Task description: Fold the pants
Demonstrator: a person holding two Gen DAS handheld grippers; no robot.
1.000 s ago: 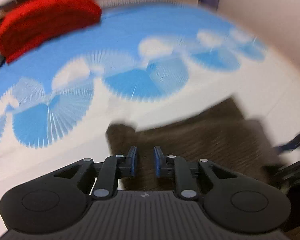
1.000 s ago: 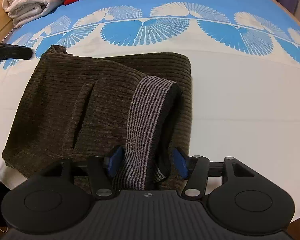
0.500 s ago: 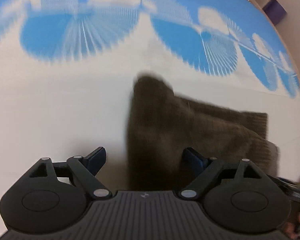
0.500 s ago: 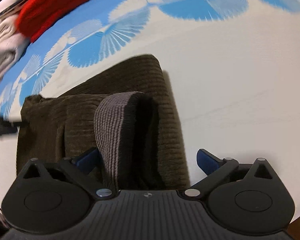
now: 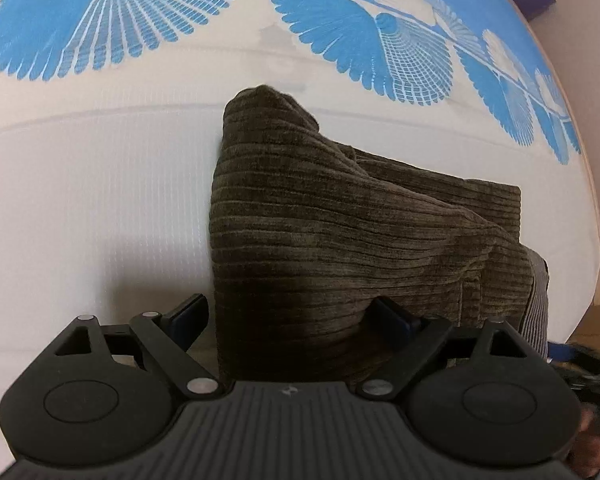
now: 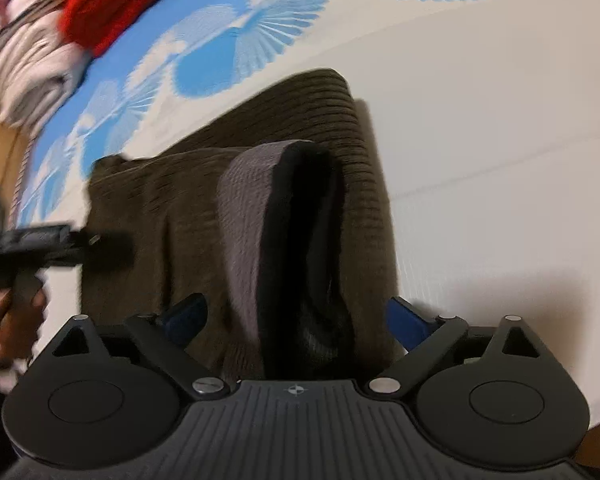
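Folded brown pants [image 6: 300, 184] between wide-apart jaws, striped waistband [image 6: 248, 216] uppermost

White bed cover [image 5: 80, 184] with blue fan pattern, folded brown ribbed pants [image 5: 340, 240], stacked laundry [image 6: 40, 40] beyond
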